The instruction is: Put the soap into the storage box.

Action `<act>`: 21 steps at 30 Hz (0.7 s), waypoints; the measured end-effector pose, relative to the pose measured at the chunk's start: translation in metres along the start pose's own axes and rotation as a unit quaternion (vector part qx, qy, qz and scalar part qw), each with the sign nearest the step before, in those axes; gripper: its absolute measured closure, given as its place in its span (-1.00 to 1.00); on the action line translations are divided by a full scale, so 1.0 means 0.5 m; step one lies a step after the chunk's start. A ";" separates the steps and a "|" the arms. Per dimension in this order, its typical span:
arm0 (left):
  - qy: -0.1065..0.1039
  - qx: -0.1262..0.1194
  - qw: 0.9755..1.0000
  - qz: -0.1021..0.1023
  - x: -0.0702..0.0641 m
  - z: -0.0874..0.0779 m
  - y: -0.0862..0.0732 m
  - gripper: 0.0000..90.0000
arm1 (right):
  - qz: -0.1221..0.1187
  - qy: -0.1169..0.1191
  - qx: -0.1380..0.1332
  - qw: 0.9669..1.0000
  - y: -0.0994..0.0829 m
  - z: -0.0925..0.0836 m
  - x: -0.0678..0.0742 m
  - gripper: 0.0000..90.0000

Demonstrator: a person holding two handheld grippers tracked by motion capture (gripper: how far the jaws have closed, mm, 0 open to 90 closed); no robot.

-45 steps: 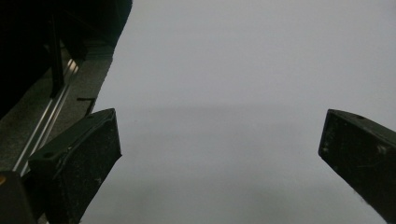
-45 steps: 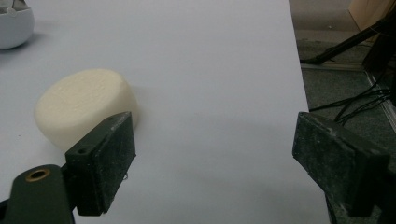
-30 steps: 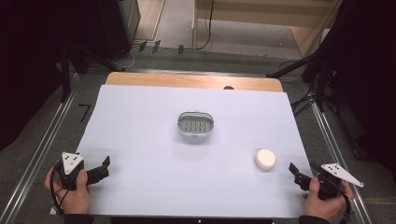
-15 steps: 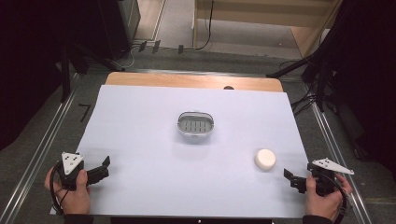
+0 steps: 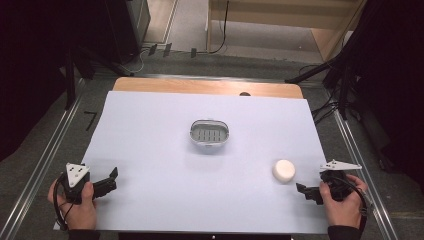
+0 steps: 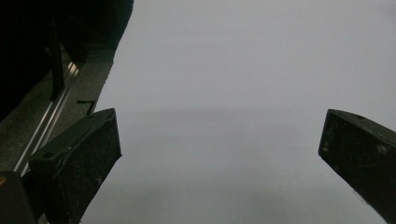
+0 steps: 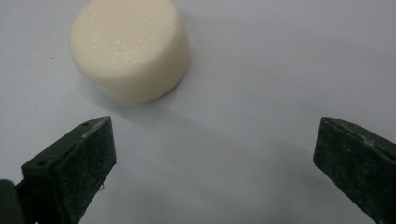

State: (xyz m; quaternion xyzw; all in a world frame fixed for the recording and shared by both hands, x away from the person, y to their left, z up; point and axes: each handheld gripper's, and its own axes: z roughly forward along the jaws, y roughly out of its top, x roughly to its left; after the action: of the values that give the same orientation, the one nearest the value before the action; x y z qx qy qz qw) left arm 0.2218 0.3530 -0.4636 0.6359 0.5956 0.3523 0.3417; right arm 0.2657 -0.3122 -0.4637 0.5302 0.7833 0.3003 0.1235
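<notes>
At the near edge of the table, the right gripper sits in the person's right hand with its jaws spread wide and nothing between them; they have just been opening. In the right gripper view the two black jaws of that gripper stand far apart over bare white sheet, and the soap, a cream-coloured round cake lying flat, rests just ahead of them and off toward the left jaw, not touching either one. From the high view the soap lies on the white sheet near its front right corner, just beyond and a little to the left of the right gripper's tips. On the other side, the left gripper is held in the left hand at the front left corner of the sheet, jaws also wide and holding nothing; the left gripper view shows its jaws well apart above plain sheet, with the sheet's edge and a metal rail off to the left. Farther in, near the middle of the sheet and well apart from the soap, stands a small oval metal dish with a slotted grey insert. Beyond the sheet, a strip of wooden tabletop shows along the far edge.
</notes>
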 end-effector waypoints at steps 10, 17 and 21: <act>-0.001 -0.001 1.000 -0.001 0.000 0.000 0.000 -1.00 | -0.031 0.011 0.063 0.997 0.047 0.011 0.011 -1.00; 0.000 -0.001 1.000 0.001 0.000 0.000 0.000 -1.00 | -0.054 0.018 0.087 0.995 0.075 0.017 0.021 -1.00; -0.001 -0.001 1.000 -0.001 0.000 0.000 0.000 -1.00 | -0.064 0.019 0.096 0.993 0.087 0.020 0.028 -1.00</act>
State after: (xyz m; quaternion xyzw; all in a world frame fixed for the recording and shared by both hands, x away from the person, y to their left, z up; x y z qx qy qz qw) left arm 0.2218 0.3532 -0.4637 0.6355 0.5957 0.3514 0.3433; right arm 0.2983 -0.2851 -0.4437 0.4829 0.8429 0.2247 0.0760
